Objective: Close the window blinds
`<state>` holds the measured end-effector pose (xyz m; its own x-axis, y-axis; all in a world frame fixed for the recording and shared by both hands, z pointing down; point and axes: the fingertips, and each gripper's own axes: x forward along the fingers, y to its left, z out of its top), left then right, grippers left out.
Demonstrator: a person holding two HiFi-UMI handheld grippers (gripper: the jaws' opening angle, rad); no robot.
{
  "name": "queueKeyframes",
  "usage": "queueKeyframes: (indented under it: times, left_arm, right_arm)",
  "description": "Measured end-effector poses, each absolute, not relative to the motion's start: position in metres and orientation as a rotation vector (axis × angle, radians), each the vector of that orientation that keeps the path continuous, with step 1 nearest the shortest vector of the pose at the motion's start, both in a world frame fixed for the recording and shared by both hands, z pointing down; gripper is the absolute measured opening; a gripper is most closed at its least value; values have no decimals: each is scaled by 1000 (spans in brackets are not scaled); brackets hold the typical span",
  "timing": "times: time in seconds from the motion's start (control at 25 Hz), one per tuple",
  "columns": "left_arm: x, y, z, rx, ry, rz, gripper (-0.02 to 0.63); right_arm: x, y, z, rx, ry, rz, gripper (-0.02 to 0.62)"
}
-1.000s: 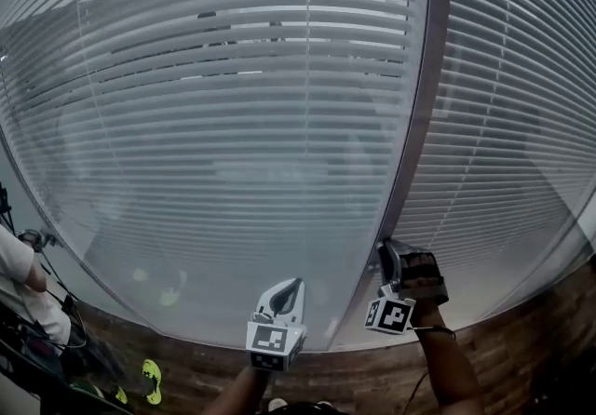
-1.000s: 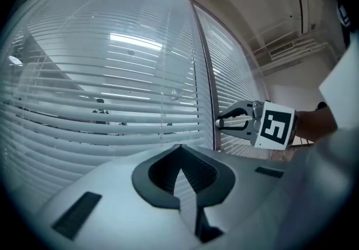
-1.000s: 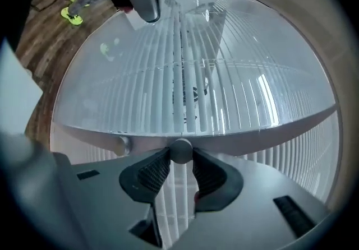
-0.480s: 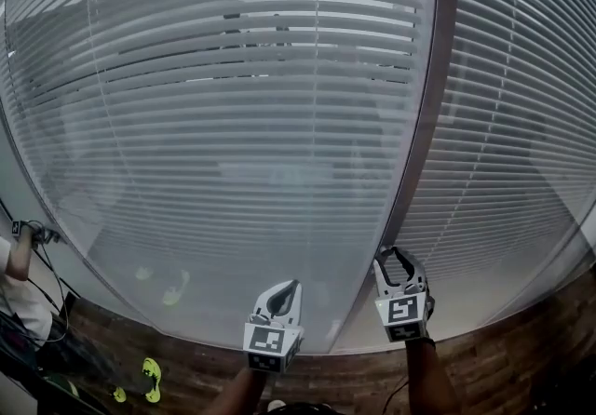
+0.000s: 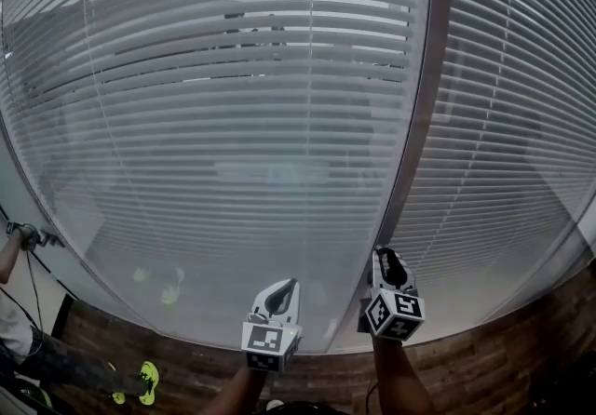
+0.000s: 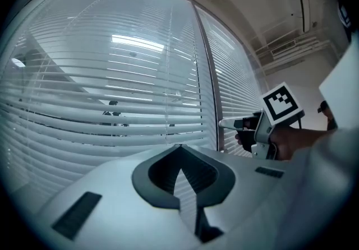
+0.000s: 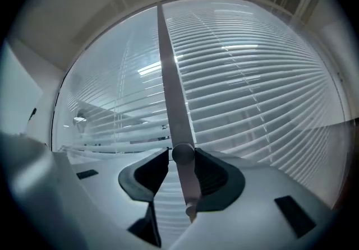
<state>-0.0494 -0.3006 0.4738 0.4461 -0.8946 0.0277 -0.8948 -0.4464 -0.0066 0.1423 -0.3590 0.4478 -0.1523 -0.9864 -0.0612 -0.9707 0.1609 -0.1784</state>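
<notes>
White slatted blinds (image 5: pixel 242 125) cover the left window pane, with slats tilted enough to show dark shapes behind. A second blind (image 5: pixel 507 125) covers the right pane, past a grey mullion (image 5: pixel 421 125). My right gripper (image 5: pixel 389 266) is raised at the mullion's foot. In the right gripper view its jaws (image 7: pixel 182 152) stand wide apart around a thin grey wand (image 7: pixel 189 190) without pressing on it. My left gripper (image 5: pixel 282 292) hangs lower left of it, fingertips together and empty (image 6: pixel 180 147). From the left gripper view the right gripper (image 6: pixel 227 124) shows at the right.
A brown wooden floor (image 5: pixel 503 357) runs under the glass. A person's arm (image 5: pixel 17 241) and yellow-green shoes (image 5: pixel 149 374) show at the lower left. Lift cords (image 5: pixel 312 78) hang down the left blind.
My right gripper has turned from a tilt to upright and shifted slightly left toward the mullion, its jaws wider. The left gripper has stayed put. The person at the left has shifted.
</notes>
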Motion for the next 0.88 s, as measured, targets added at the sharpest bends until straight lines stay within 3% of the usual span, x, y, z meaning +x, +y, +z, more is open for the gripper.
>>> queueKeyframes:
  times: [0.44,0.88]
  left_arm:
    - [-54,-297,476,2651,-1657,42,0]
    - [-60,-290,467,2647,-1662,34,0]
  right_arm:
    - [143,-357,446,-1956,2325,-39,124]
    - [133,-351,430,-2108,2498,397,123]
